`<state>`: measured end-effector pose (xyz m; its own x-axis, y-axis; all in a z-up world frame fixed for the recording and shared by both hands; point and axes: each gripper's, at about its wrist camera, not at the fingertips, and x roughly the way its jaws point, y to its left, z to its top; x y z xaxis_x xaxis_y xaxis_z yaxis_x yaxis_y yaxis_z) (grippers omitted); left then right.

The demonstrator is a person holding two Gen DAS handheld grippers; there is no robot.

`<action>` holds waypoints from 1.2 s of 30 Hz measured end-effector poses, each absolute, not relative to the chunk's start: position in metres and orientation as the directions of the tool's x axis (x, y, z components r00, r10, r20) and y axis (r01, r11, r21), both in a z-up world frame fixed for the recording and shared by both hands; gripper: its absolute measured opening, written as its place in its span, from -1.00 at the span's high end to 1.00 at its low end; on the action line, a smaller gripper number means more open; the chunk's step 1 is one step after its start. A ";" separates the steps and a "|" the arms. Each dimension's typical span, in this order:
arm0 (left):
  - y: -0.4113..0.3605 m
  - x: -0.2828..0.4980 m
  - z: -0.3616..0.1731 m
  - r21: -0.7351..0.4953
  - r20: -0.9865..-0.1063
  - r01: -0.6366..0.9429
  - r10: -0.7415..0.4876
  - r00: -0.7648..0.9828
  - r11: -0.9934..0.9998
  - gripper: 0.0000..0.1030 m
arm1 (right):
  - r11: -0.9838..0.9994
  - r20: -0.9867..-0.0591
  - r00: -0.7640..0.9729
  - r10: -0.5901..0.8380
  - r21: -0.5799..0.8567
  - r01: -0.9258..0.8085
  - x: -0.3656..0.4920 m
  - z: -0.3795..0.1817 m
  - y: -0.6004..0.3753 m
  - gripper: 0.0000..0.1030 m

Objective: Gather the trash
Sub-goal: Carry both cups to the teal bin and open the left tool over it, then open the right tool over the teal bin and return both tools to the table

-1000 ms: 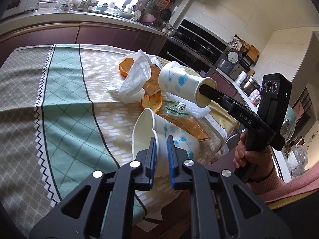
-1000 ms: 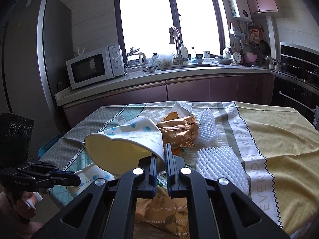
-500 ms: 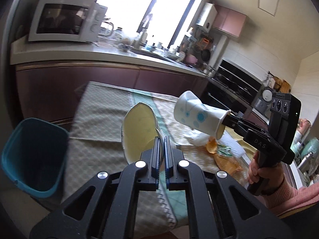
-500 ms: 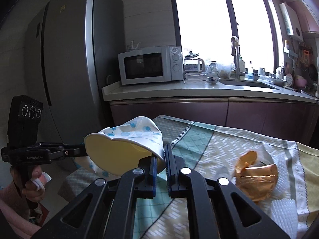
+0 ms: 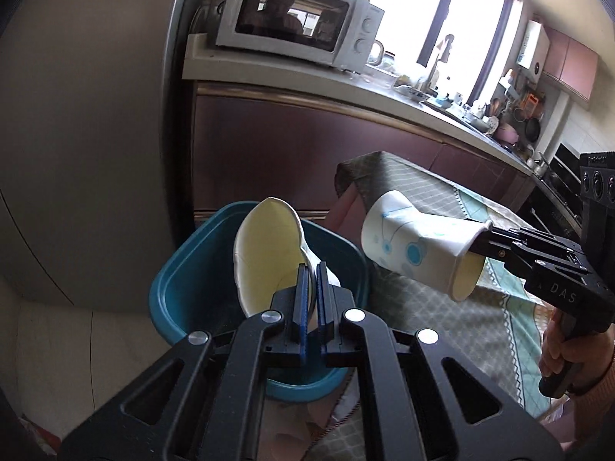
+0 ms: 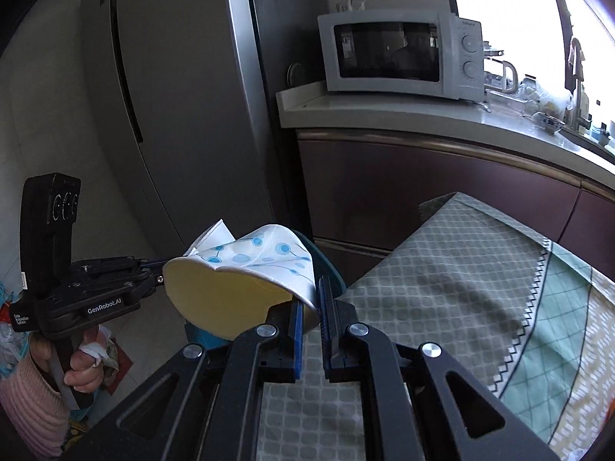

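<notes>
I see the fridge (image 6: 161, 107) beside the counter, with the microwave (image 5: 296, 27) on top. Below, the table (image 6: 442, 269) sits next to the teal bin (image 5: 184, 284). My left gripper (image 5: 312, 288) is clamped on a squashed paper cup (image 5: 269, 253), held over the bin. My right gripper (image 6: 310, 307) pinches a second cup (image 6: 246, 272) at the table edge beside it.

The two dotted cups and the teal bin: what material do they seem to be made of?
Both cups look like thin paper, matte with printed blue dots: their rims are creased and flattened where each hand-held gripper pinches them. The teal bin seems to be moulded plastic, smooth with a slight sheen.
</notes>
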<state>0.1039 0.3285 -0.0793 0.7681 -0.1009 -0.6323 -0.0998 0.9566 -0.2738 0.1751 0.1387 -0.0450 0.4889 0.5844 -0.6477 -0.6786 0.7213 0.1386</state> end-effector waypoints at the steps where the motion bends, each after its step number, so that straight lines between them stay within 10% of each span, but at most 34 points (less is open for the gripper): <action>1: 0.335 0.110 -0.085 -0.277 -0.641 -0.110 -0.098 0.761 0.954 0.91 | 0.724 -0.662 0.484 0.572 0.131 -0.677 0.180 -0.050 0.148 0.87; 20: 0.342 0.141 -0.137 -0.354 -0.696 -0.185 -0.126 0.707 0.917 0.70 | 0.747 -0.736 0.432 0.522 0.150 -0.648 0.205 -0.076 0.172 0.57; 36: 0.161 0.108 -0.047 -0.284 -0.475 0.353 -0.451 0.755 0.891 0.05 | 0.854 -0.555 0.676 0.485 0.136 -0.502 0.091 -0.002 -0.042 0.12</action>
